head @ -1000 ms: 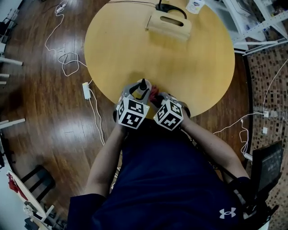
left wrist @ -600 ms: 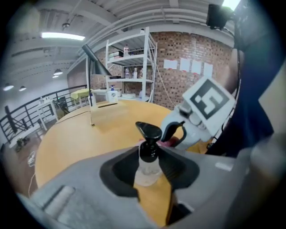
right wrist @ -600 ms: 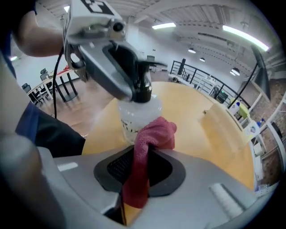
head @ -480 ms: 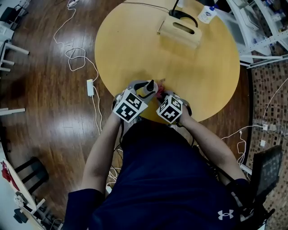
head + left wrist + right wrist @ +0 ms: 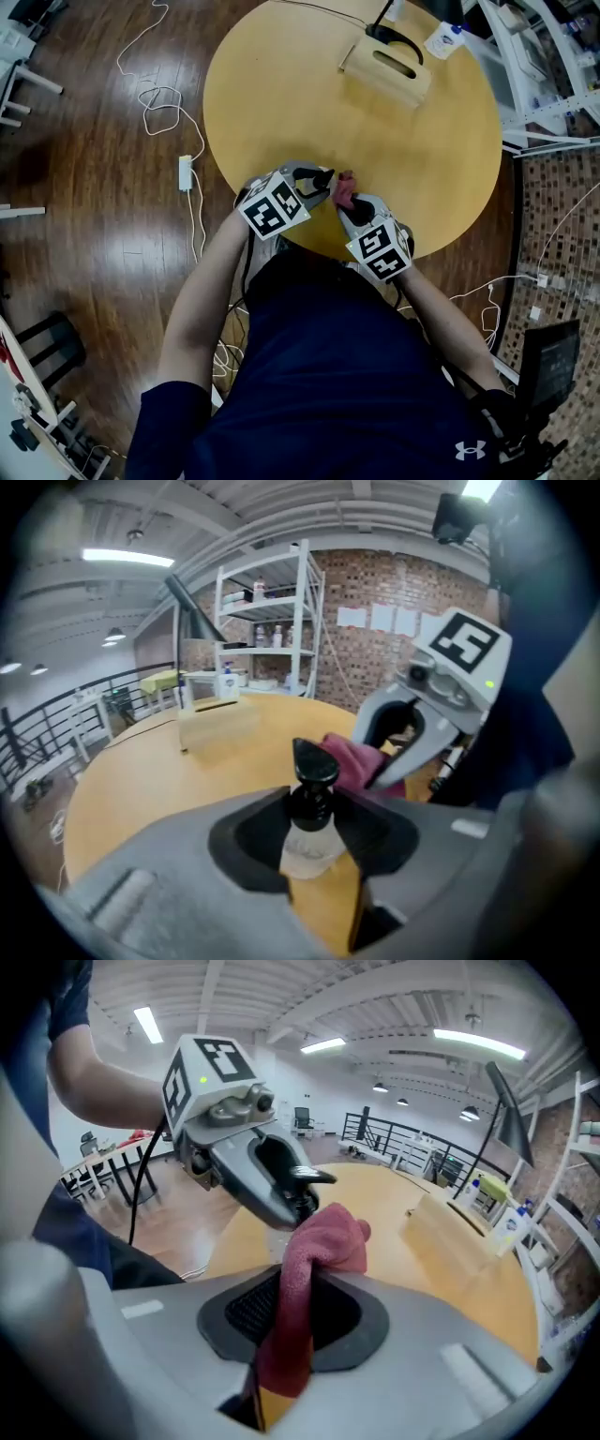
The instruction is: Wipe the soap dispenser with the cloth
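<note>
**A:** The left tool (image 5: pixel 309 841) has just been closing and now grips the soap dispenser (image 5: pixel 312 771) at the bench (image 5: pixel 281 94) edge. The right tool (image 5: pixel 295 1312) pinches the red cloth (image 5: pixel 323 1237) beside its pump.

**B:** The wooden box (image 5: pixel 386 67) sits well apart. Overhead, both tools hide the bottle; the left gripper view shows it, seemingly clear.

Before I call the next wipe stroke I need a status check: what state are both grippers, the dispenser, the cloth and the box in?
left gripper: shut on the soap dispenser's neck, jaws have just been closing.
right gripper: shut on the cloth.
soap dispenser: held between the left jaws.
cloth: bunched, sticking out past the right jaws, close beside the dispenser; contact unclear.
wooden box: resting on the table, far side, untouched.
</note>
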`<move>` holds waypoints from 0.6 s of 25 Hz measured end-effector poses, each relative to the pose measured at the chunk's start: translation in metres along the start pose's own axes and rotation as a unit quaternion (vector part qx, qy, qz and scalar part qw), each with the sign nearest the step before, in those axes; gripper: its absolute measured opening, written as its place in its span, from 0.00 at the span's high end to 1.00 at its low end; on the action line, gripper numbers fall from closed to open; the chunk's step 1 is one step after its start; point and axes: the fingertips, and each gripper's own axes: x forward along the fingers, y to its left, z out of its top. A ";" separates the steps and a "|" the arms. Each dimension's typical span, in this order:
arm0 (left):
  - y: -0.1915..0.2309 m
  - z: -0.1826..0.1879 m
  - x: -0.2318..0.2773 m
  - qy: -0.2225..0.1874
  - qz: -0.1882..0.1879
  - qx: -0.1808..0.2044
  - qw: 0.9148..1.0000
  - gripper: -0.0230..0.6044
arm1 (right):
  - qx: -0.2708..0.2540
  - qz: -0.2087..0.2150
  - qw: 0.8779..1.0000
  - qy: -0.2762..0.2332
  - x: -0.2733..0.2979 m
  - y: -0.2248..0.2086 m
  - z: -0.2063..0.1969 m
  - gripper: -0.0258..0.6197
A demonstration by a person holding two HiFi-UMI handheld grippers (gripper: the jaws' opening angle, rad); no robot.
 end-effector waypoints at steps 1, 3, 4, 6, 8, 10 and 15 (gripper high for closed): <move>-0.001 0.000 0.000 0.003 -0.019 0.012 1.000 0.73 | 0.003 -0.009 1.000 0.002 0.003 -0.008 -0.001 0.84; -0.001 -0.002 -0.002 0.011 -0.023 0.013 1.000 0.73 | -0.004 -0.010 1.000 0.022 0.017 -0.015 -0.006 0.84; 0.001 -0.002 -0.003 0.015 -0.005 -0.001 1.000 0.72 | -0.013 -0.006 0.999 0.036 0.026 -0.015 -0.011 0.84; 0.009 -0.003 -0.008 0.022 0.070 -0.054 0.996 0.64 | -0.031 -0.001 0.997 0.065 0.044 -0.011 -0.021 0.84; 0.014 -0.004 -0.012 0.022 0.157 -0.116 0.980 0.61 | -0.030 0.004 0.996 0.086 0.057 -0.006 -0.030 0.84; 0.013 -0.004 -0.012 0.012 0.206 -0.157 0.966 0.63 | -0.012 0.021 0.995 0.097 0.062 0.006 -0.037 0.84; 0.006 0.000 -0.001 -0.006 0.126 -0.061 0.990 0.70 | -0.019 0.083 0.994 0.069 0.038 0.049 -0.027 0.84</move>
